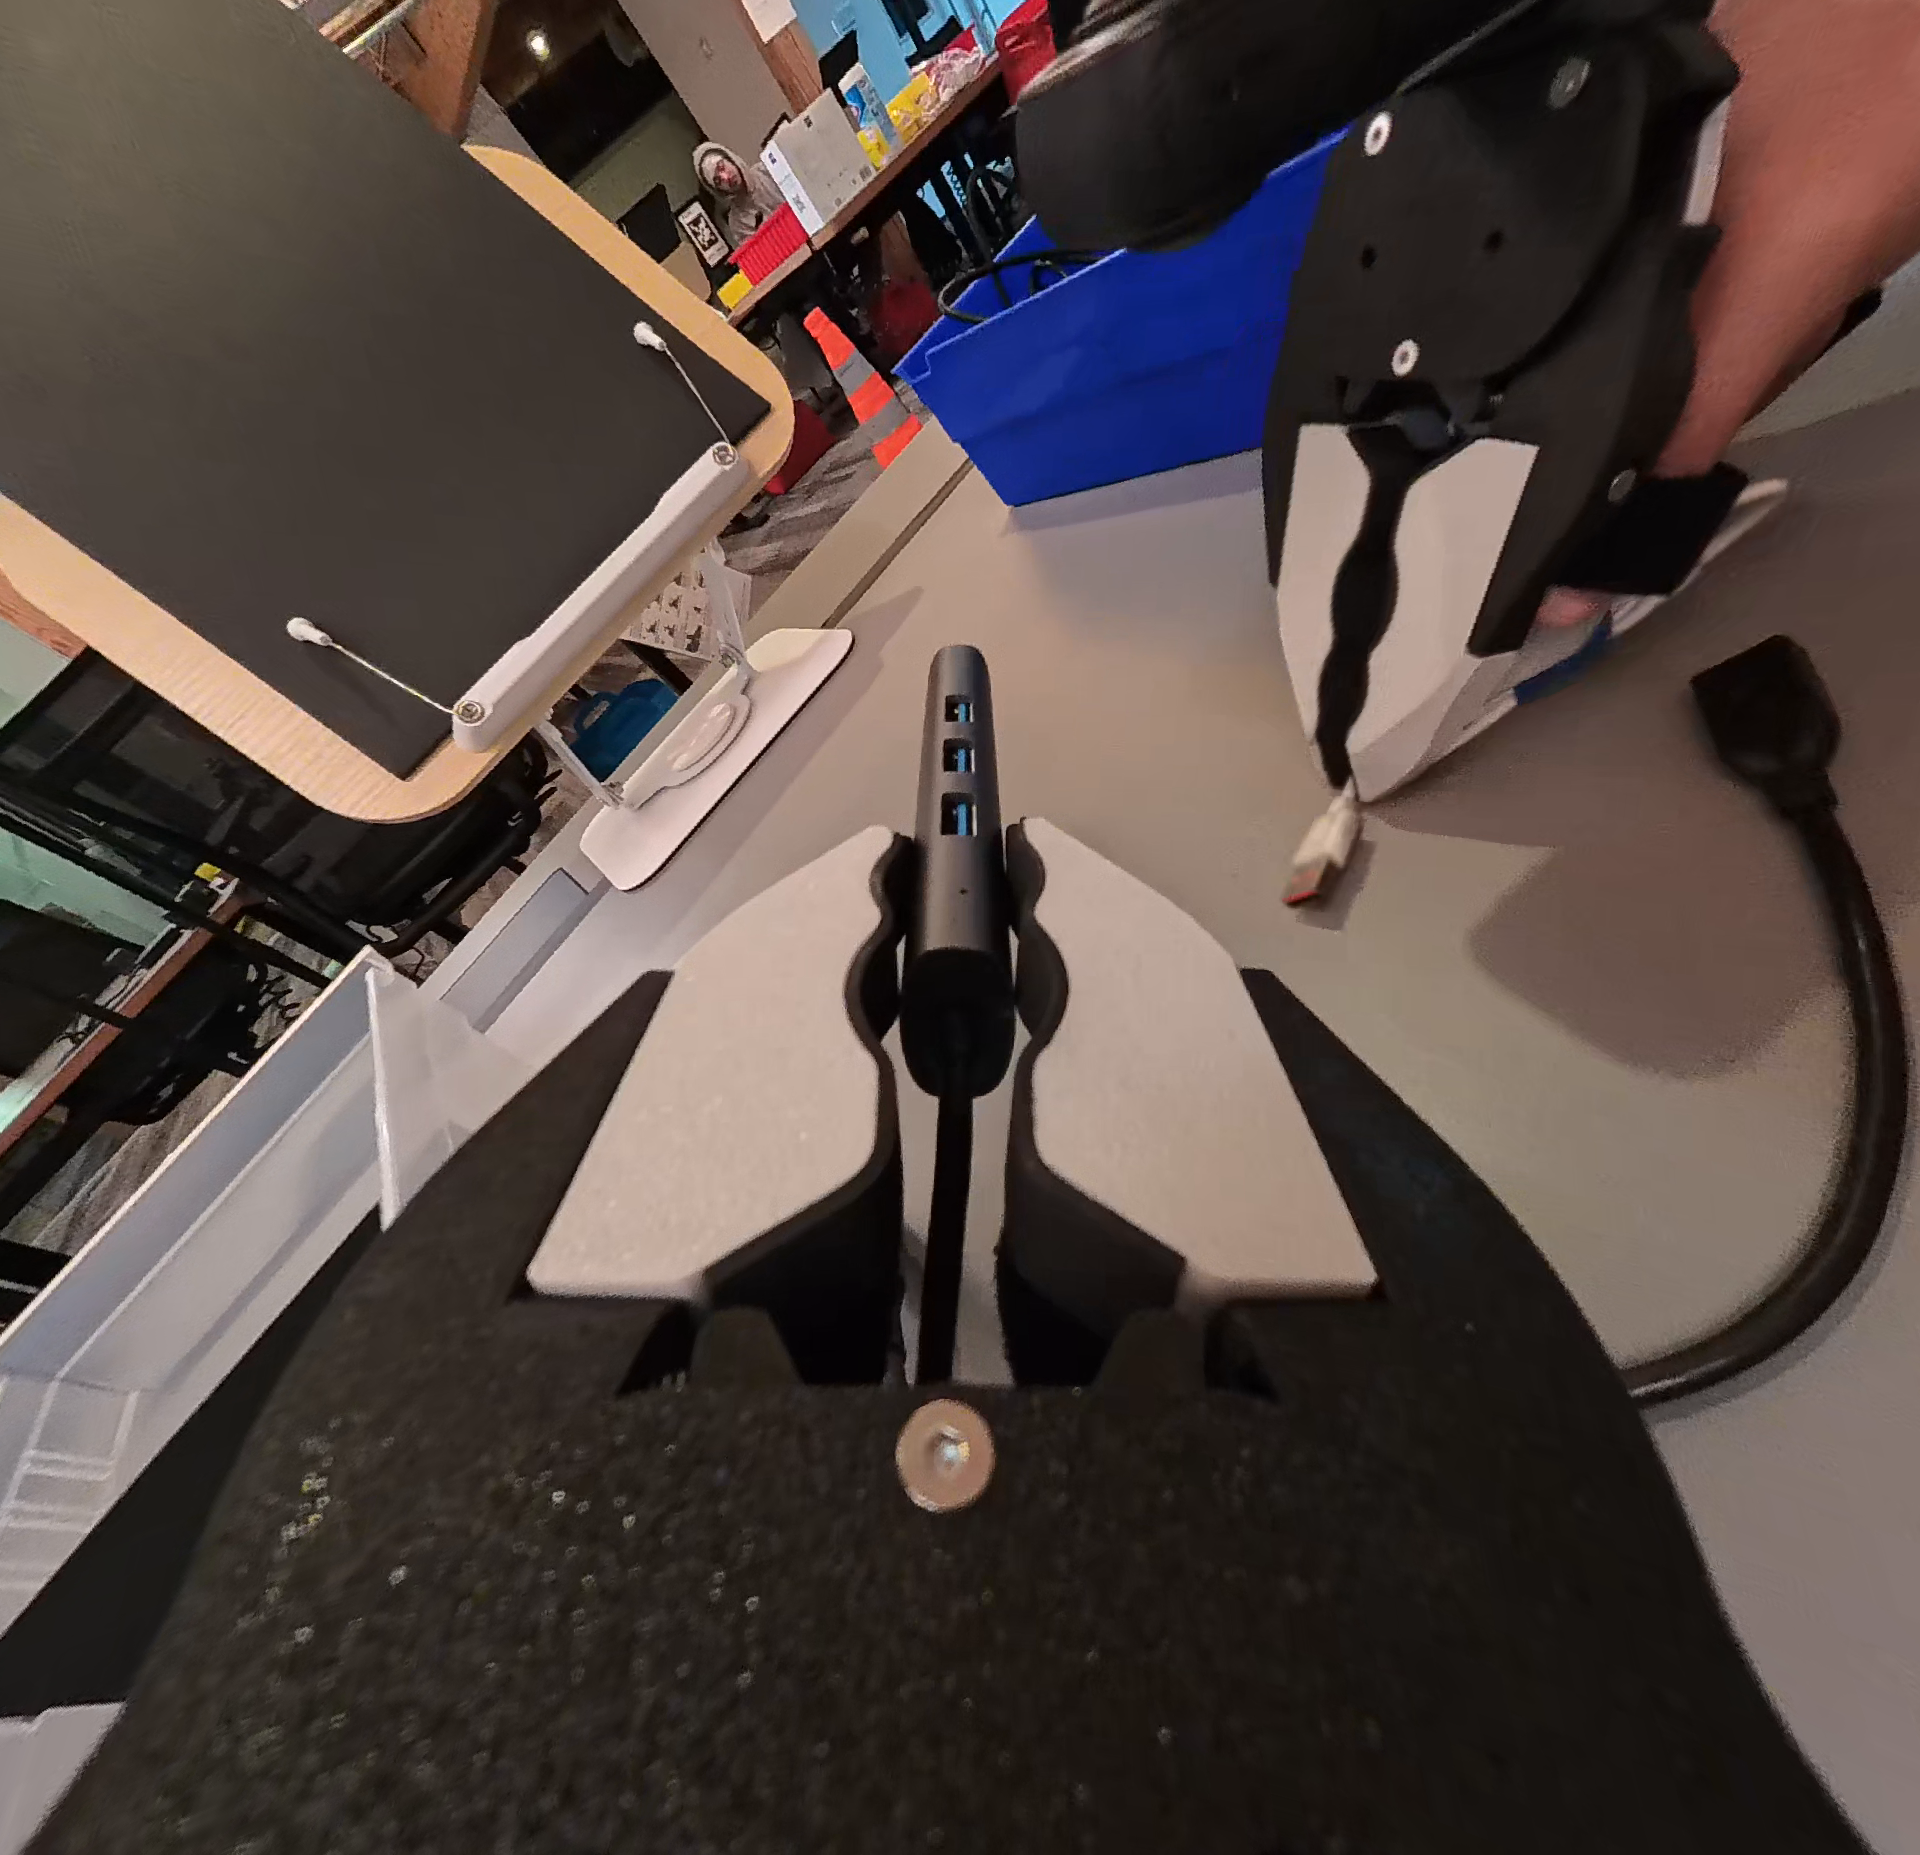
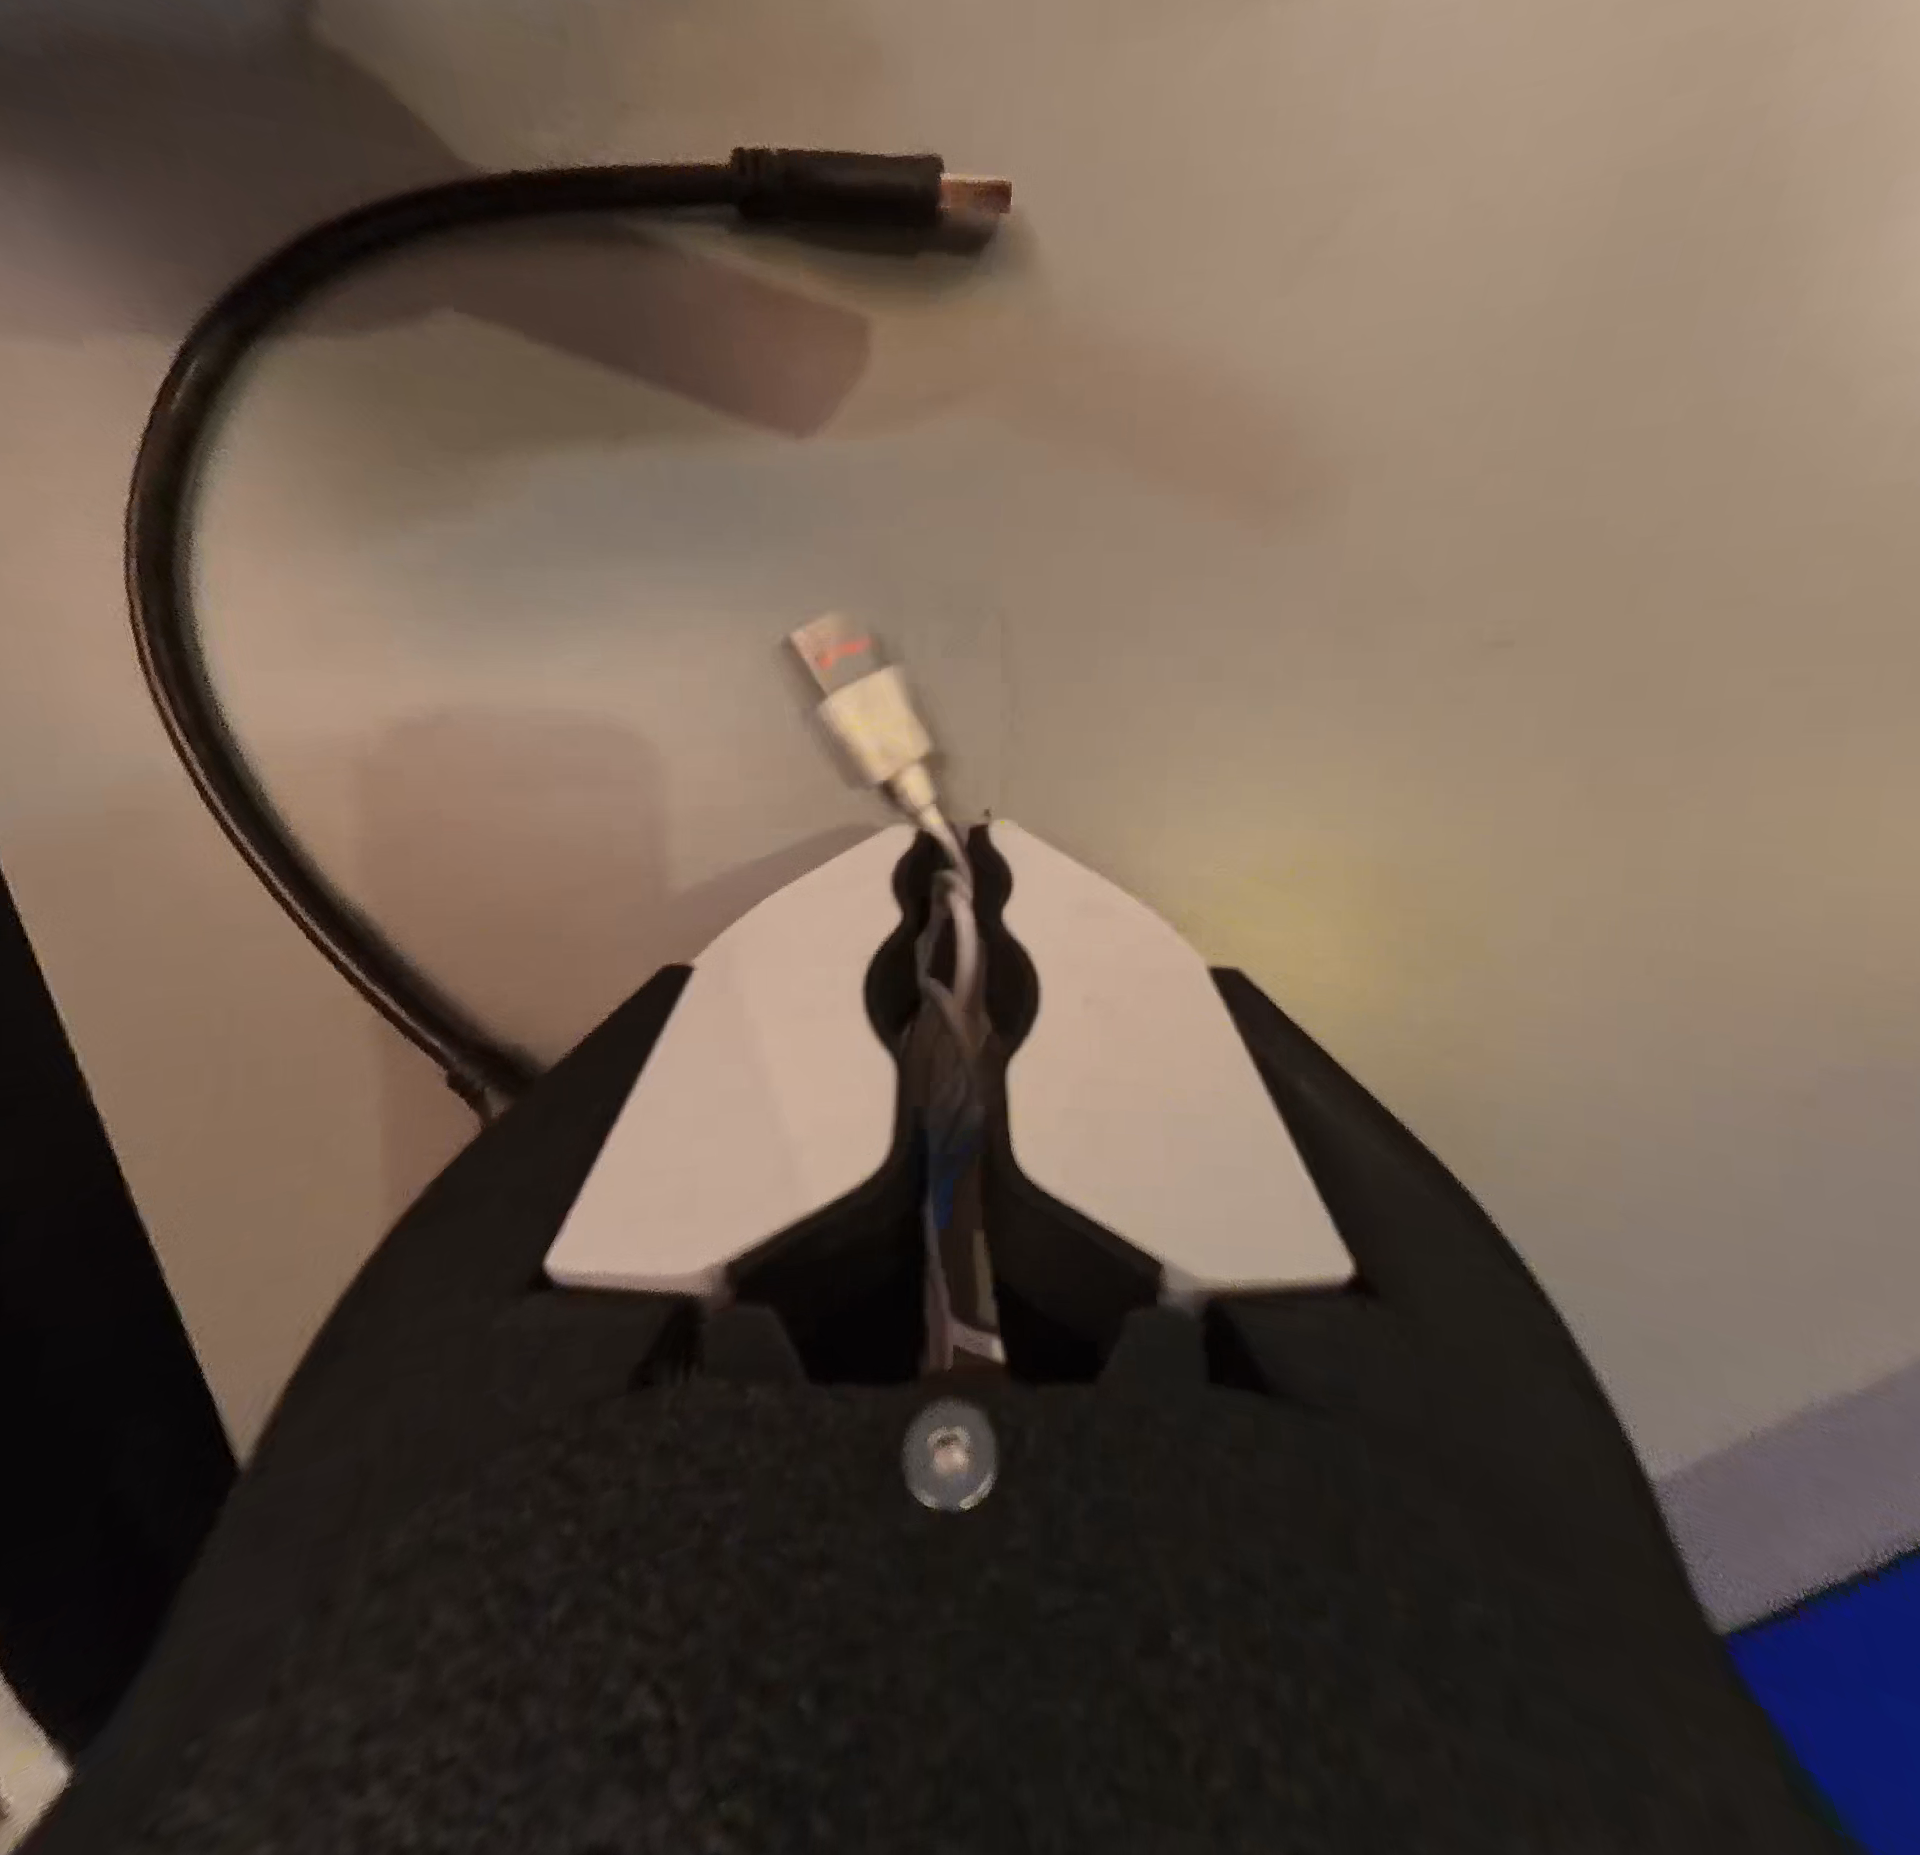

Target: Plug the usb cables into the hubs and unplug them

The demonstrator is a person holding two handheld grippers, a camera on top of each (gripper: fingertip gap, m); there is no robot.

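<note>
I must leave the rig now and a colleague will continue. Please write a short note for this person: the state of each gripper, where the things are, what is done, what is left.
Left gripper: shut on the dark USB hub, held above the grey table; its three blue ports face up and all are free.
Right gripper: shut on the thin silver cable, just behind its silver plug; the plug hangs free, pointing down toward the table.
Black cable: lies loose on the table, touching neither gripper.
Done: hub and silver cable are picked up.
Left: bring the silver plug into a port, probably also the black cable, then unplug.
</note>
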